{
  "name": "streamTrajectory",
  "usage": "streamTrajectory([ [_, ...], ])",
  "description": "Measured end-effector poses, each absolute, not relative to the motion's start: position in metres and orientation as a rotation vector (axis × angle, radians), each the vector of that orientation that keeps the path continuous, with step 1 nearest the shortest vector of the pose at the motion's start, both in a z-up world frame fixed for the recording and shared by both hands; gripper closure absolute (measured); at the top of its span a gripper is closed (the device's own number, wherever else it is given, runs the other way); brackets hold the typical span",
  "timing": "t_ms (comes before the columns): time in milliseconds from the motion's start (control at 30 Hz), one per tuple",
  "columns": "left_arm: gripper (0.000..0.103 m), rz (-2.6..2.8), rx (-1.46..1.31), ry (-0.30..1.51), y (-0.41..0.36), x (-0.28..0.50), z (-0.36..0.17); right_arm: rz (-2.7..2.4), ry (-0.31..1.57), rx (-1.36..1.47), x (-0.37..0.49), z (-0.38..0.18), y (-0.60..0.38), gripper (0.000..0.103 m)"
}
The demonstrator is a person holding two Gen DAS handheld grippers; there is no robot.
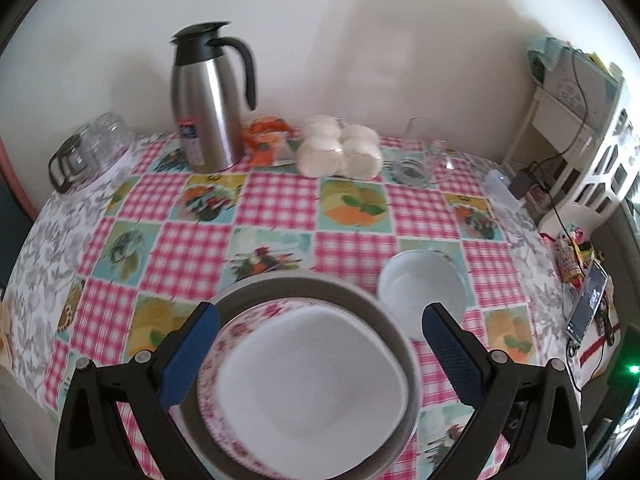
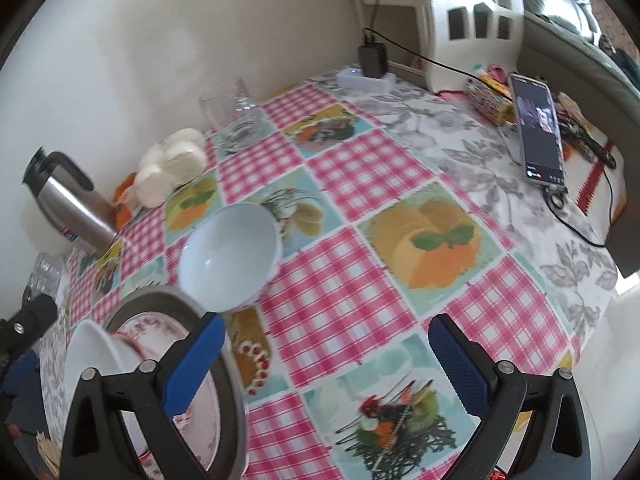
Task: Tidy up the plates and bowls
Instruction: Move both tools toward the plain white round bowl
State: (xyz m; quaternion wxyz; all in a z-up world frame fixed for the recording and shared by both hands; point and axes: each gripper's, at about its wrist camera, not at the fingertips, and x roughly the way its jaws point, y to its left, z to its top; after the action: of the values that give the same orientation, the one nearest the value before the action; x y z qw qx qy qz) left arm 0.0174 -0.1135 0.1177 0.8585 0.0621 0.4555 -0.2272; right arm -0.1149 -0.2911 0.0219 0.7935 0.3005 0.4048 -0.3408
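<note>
Left claw wide over plate stack | right claw wide, empty | stack's near edge cut off

A glossy white bowl sits on smooth patterned oilcloth near a brushed-steel flask; textured blue rubber fingers.
</note>
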Motion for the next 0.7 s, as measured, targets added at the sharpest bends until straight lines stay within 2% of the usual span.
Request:
streamTrajectory([
  [300,0.002,-0.561,0.144,0.928,-0.160,0.018,0.118,-0.749,0.877,0.644,-0.106,0.013,-0.312,0.000],
  [700,0.001,-0.594,0.140,0.970,-0.209,0.027,0.083,-0.712,0.921,0.679,-0.079,-0.018,-0.337,0.001],
])
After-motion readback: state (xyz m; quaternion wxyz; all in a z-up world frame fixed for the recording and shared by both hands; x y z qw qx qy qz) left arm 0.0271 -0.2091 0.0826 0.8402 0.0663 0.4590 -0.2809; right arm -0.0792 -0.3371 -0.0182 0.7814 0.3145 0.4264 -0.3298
